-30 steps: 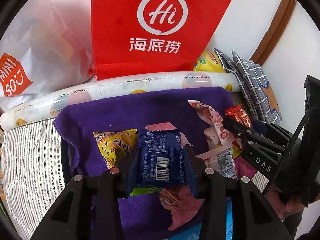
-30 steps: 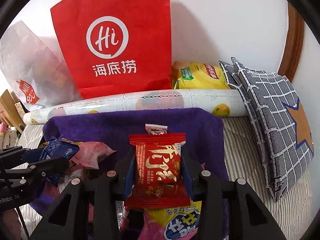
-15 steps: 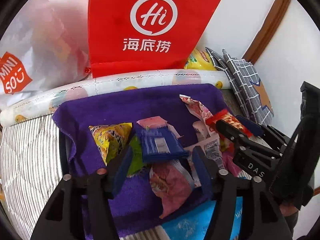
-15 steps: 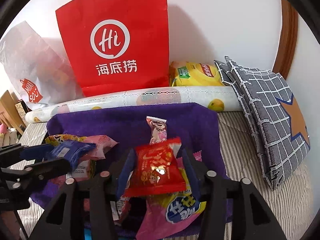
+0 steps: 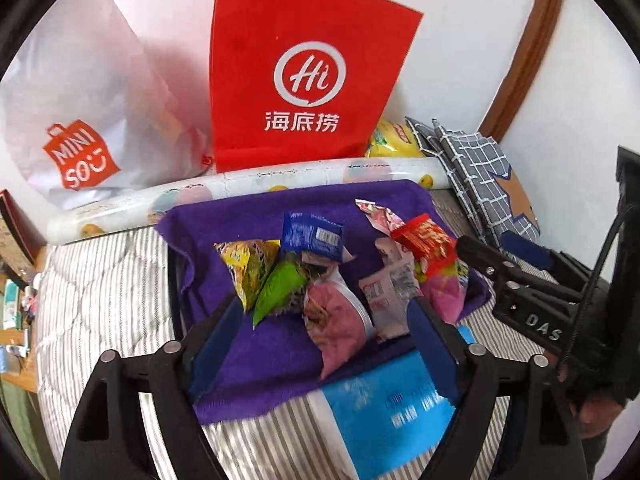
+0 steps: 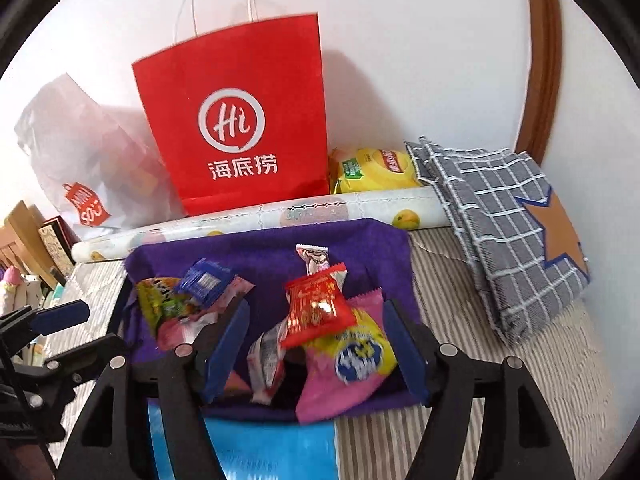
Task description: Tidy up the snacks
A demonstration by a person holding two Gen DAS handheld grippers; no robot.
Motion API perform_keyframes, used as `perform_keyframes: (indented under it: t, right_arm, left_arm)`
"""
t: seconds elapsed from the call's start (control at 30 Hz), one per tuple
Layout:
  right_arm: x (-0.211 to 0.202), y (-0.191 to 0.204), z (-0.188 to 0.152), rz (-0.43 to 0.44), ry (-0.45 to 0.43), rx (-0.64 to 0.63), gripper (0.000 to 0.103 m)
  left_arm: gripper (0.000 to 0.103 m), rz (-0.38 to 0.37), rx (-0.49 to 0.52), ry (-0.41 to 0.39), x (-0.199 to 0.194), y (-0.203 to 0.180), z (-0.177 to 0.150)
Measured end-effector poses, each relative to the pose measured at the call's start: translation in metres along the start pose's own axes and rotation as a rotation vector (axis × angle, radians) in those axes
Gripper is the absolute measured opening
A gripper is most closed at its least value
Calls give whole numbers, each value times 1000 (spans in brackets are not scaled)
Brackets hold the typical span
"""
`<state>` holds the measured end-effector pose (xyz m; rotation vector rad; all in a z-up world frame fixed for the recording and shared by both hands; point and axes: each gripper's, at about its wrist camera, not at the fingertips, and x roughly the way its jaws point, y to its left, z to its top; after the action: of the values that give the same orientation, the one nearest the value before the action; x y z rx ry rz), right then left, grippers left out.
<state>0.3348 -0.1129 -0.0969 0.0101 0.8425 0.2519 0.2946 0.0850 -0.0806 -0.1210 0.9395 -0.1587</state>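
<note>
We see the left gripper (image 5: pixel 320 340) spread wide, the blue packet (image 5: pixel 313 236) lying above it mid-frame; the right gripper (image 6: pixel 316 344) gapes too, the red packet (image 6: pixel 318 311) resting loose between its jaws.

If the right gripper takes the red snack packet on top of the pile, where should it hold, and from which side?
Probably from above, with the fingers across the two long side edges of the red snack packet. It lies tilted on the pink and yellow packet, its crimped ends pointing away and toward the right gripper, so the sides are free.
</note>
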Motion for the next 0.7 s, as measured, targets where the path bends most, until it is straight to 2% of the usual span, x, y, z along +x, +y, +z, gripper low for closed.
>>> perform_keyframes:
  t: [0.13, 0.3, 0.53, 0.7]
  right_arm:
    - [-33, 4, -11, -26, -9, -5, 70]
    - [-78, 4, -30, -7, -24, 2, 72]
    - [-142, 4, -56, -45, -56, -7, 76]
    - [-180, 1, -73, -48, -103, 3, 97]
  left_arm:
    - [86, 21, 4, -16, -21, -14, -16]
    - [87, 40, 5, -51, -59, -32, -41]
    - [89, 77, 21, -112, -108, -59, -71]
    - [102, 86, -10, -156, -139, -69, -90]
